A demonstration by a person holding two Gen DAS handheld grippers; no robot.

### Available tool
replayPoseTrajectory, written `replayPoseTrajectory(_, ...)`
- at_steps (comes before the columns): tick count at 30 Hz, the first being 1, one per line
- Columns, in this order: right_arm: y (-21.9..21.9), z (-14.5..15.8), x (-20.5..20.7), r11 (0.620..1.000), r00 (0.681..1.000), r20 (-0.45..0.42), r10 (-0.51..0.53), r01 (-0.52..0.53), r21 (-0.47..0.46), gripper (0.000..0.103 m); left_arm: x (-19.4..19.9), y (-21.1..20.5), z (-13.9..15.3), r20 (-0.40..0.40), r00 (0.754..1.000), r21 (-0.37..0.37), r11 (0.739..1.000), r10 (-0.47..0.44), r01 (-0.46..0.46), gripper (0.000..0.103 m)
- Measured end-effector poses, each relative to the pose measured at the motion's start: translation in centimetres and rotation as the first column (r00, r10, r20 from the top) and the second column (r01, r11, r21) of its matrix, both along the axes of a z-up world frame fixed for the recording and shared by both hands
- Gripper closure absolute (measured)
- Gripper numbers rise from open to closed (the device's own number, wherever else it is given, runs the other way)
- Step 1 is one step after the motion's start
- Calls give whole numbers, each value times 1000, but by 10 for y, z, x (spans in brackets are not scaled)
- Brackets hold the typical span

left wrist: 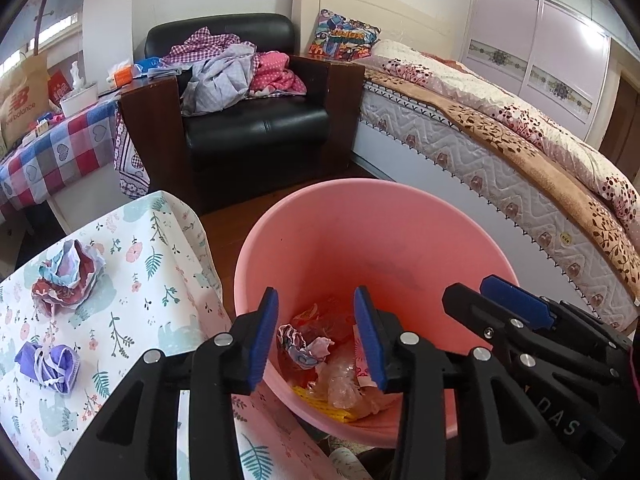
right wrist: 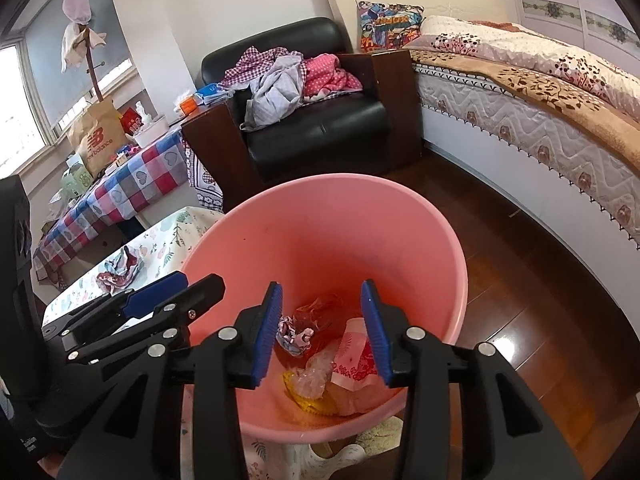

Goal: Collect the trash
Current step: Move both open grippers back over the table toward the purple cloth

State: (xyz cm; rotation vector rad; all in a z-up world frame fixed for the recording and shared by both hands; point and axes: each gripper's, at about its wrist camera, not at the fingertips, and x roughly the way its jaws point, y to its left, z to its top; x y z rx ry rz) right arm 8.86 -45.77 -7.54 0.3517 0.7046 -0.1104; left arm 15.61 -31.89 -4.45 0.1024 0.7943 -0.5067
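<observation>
A pink bin point(left wrist: 372, 248) is standing upright, mouth facing up, filling the lower centre of both views. Both the left tongs point(left wrist: 316, 332) and right tongs point(right wrist: 322, 330) are hovering over it, gaping and empty. Crumpled paper point(left wrist: 68, 276) is lying on the bench point(left wrist: 132, 312) at lower left.

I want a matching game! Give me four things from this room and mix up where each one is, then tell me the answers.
Things:
1. pink bin
2. purple crumpled wrapper
3. pile of clothes
4. comic-print pillow

Places:
A. on the black armchair
B. at the head of the bed
C. on the floral tablecloth
D. under both open grippers, trash inside it

Pairs: 1-D, 2-C, 3-A, 4-B
</observation>
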Motion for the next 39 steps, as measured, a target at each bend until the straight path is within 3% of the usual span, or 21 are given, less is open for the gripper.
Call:
replayPoseTrajectory(23, 46, 37, -37, 996, 993, 65, 93, -93, -4, 61, -47, 69, 35, 56, 998, -48, 999, 21, -18, 56)
replayPoseTrajectory(39, 115, 29, -25, 962, 961, 39, 273, -273, 18, 61, -69, 170, 23, 50, 990, -12, 991, 135, -135, 55)
